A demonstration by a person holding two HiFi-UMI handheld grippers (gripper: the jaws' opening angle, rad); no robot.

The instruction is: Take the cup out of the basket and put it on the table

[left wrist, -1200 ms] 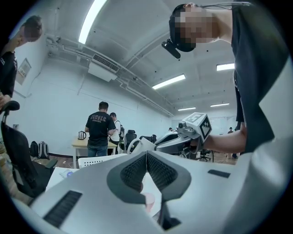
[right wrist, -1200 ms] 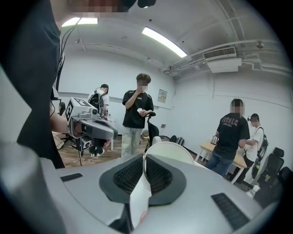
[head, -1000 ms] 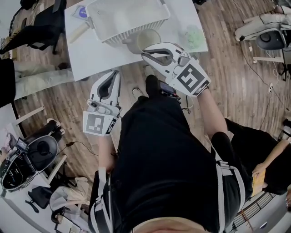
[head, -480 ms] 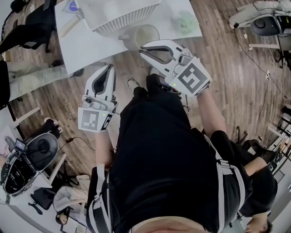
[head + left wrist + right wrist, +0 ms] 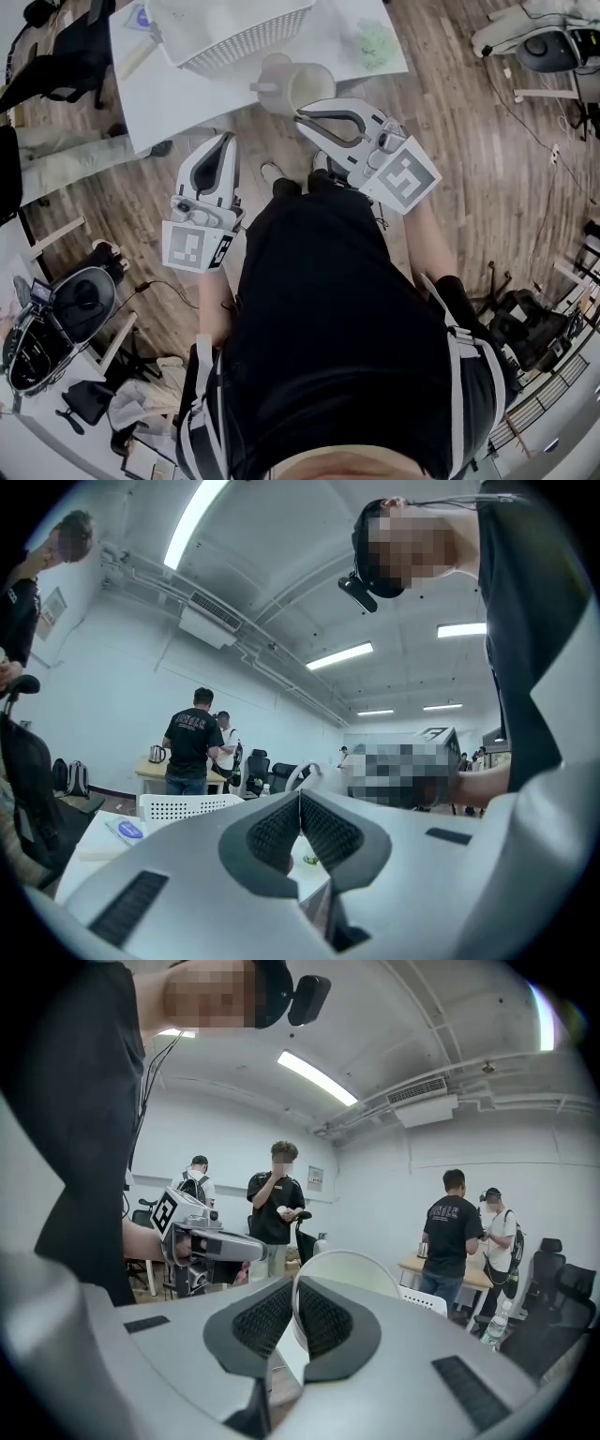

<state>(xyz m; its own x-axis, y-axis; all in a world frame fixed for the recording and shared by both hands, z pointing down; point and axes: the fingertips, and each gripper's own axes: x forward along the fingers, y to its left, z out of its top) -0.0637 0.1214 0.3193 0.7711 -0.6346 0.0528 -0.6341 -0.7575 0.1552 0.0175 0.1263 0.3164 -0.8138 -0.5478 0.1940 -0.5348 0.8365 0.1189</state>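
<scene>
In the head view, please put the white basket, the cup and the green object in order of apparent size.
1. white basket: largest, although the picture's top edge cuts it off.
2. cup.
3. green object: clearly smallest.

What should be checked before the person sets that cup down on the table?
1. The cup is out of the basket: ok.
2. The right hand-held gripper is shut on the cup's rim: ok.
3. The left hand-held gripper is shut, empty and apart from the cup: ok.
4. The cup's base rests on the table: cannot tell; it is at the near edge.
5. Bare table lies beside the cup: ok.
</scene>
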